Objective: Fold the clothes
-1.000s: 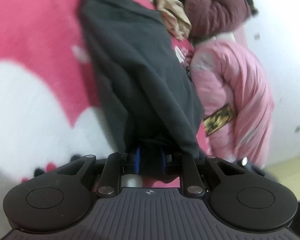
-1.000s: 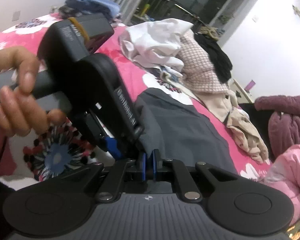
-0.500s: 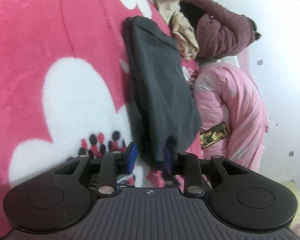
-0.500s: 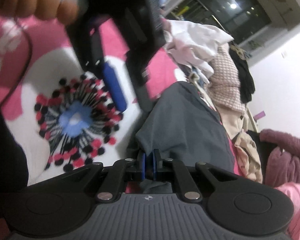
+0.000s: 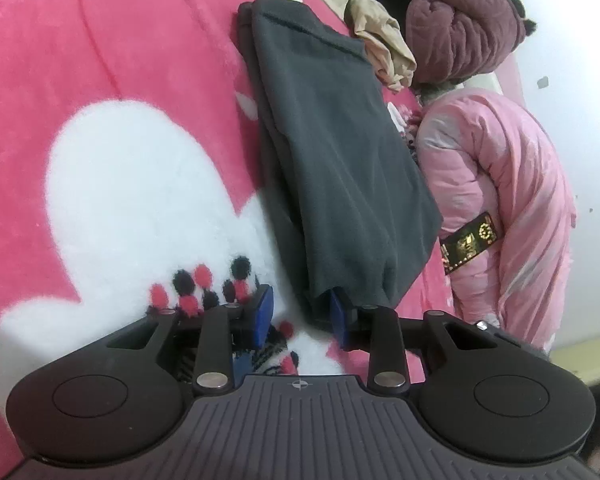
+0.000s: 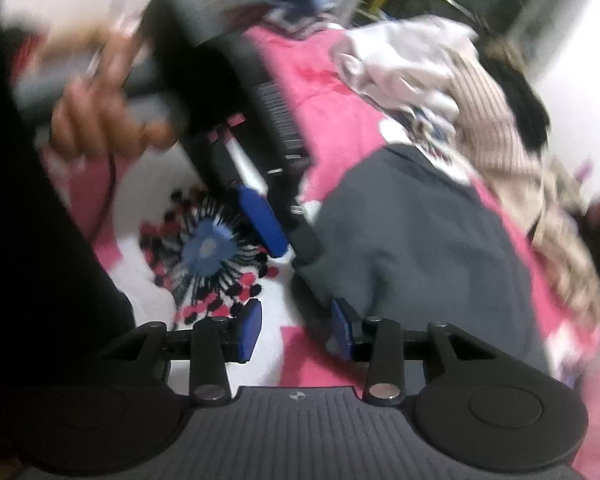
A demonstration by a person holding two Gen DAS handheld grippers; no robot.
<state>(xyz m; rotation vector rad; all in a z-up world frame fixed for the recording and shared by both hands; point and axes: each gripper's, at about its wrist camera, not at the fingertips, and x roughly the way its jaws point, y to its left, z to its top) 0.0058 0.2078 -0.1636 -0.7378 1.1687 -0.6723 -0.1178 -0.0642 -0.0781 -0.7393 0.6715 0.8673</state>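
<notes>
A dark grey garment (image 5: 340, 152) lies folded lengthwise on the pink and white blanket (image 5: 112, 80); it also shows in the right wrist view (image 6: 424, 240). My left gripper (image 5: 300, 312) is open at the garment's near edge, with the cloth draped over its right pad. My right gripper (image 6: 296, 326) is open and empty, its right pad at the garment's near corner. The left gripper also shows in the right wrist view (image 6: 284, 232), hand-held and open, beside the garment's left edge.
A beige garment (image 5: 376, 36), a maroon padded jacket (image 5: 460, 36) and a pink padded jacket (image 5: 500, 200) lie right of the grey garment. A heap of white and checked clothes (image 6: 440, 80) sits at the far end of the bed. The right wrist view is blurred.
Both grippers have opened and let go of the grey garment. The garment has come down flat on the blanket, and the right gripper has drawn back slightly.
</notes>
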